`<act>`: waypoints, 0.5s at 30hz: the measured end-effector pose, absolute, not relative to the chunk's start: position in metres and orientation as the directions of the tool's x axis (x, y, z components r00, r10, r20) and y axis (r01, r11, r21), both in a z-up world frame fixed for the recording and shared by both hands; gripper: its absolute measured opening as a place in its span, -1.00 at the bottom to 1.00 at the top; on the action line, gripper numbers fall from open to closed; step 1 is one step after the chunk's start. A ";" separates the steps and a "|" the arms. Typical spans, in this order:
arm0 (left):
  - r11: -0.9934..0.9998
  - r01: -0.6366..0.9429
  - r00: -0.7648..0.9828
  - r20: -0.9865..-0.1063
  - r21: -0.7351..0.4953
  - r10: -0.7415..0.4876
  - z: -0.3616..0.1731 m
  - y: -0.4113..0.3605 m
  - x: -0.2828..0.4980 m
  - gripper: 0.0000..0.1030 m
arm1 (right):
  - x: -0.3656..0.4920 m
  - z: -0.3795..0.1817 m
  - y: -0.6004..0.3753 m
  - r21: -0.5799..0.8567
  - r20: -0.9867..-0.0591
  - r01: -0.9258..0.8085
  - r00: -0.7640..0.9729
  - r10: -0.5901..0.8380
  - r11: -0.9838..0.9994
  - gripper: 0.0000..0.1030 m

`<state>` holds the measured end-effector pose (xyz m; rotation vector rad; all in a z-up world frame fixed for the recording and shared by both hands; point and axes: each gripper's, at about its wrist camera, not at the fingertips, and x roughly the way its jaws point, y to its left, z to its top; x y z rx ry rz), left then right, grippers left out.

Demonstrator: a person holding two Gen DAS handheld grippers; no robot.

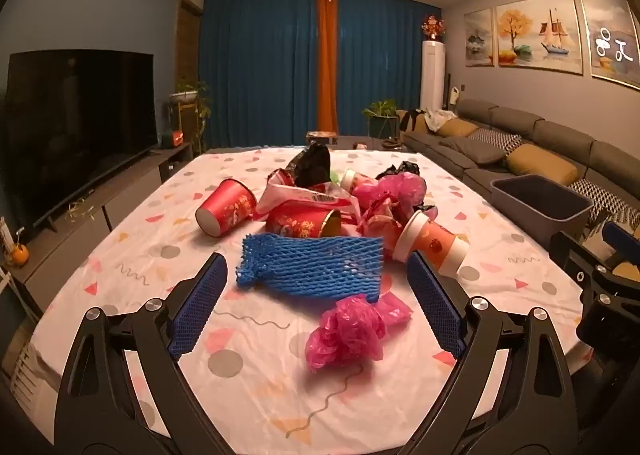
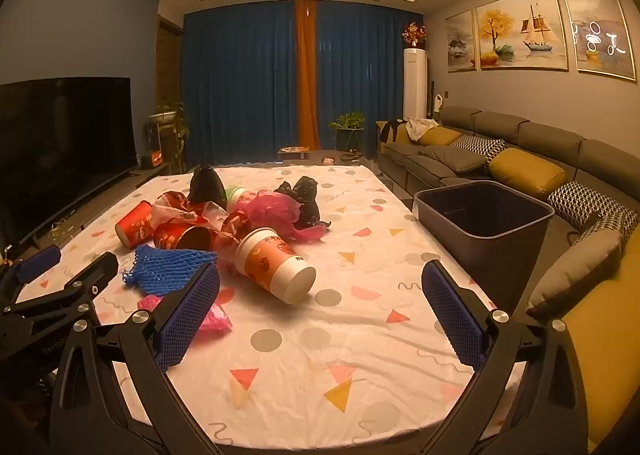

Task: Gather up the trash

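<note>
Blue-padded and spread wide, the left tool (image 1: pixel 316 307) and the right tool (image 2: pixel 320 309) hover empty above the near edge of the surface (image 2: pixel 320 367), a table under a white cloth printed with triangles and dots. Nothing sits between either pair of pads.

Closest to the near edge lies a crumpled pink plastic bag (image 1: pixel 352 331), framed by the left tool. Just behind it a blue foam net (image 1: pixel 312 267) lies flat. Beside the net, toward the right edge, an orange paper cup (image 2: pixel 274 267) rests on its side, base pointing to the near edge. Beyond these, around the middle of the surface, the trash heaps up: a red paper cup (image 1: pixel 226 207) tipped over, a red can (image 1: pixel 304 225), pink wrappers and black plastic bags (image 2: pixel 300 199), touching and overlapping.

Off the right edge, level with the heap, stands an open dark bin (image 2: pixel 486 215), which looks empty.

With collection apparently not yet begun, the risks lie in the materials. The pink bag is thin and slack, so a shallow pinch could let it slip or catch the cloth and drag it, disturbing the heap. The cups on their sides could roll off an edge if nudged.
</note>
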<state>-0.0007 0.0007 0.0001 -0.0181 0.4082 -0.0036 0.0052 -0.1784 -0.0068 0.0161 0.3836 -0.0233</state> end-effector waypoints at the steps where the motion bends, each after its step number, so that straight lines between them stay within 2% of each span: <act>1: 1.000 0.001 0.917 -0.399 -0.017 -0.008 0.000 0.001 -0.001 0.74 | 0.005 -0.007 -0.179 0.017 -0.371 0.027 0.929 -0.019 0.999 0.90; 8: 1.000 0.005 0.909 -0.418 -0.006 -0.007 -0.003 -0.001 0.005 0.74 | 0.006 -0.006 -0.178 0.010 -0.373 0.029 0.927 -0.023 1.000 0.90; 10: 1.000 0.004 0.921 -0.389 -0.017 -0.010 0.003 0.002 0.000 0.74 | 0.006 -0.007 -0.178 0.012 -0.374 0.028 0.927 -0.021 1.000 0.90; 15: 1.000 -0.002 0.923 -0.385 -0.021 -0.006 0.000 0.001 -0.001 0.74 | 0.007 -0.008 -0.177 0.013 -0.374 0.026 0.927 -0.019 1.000 0.90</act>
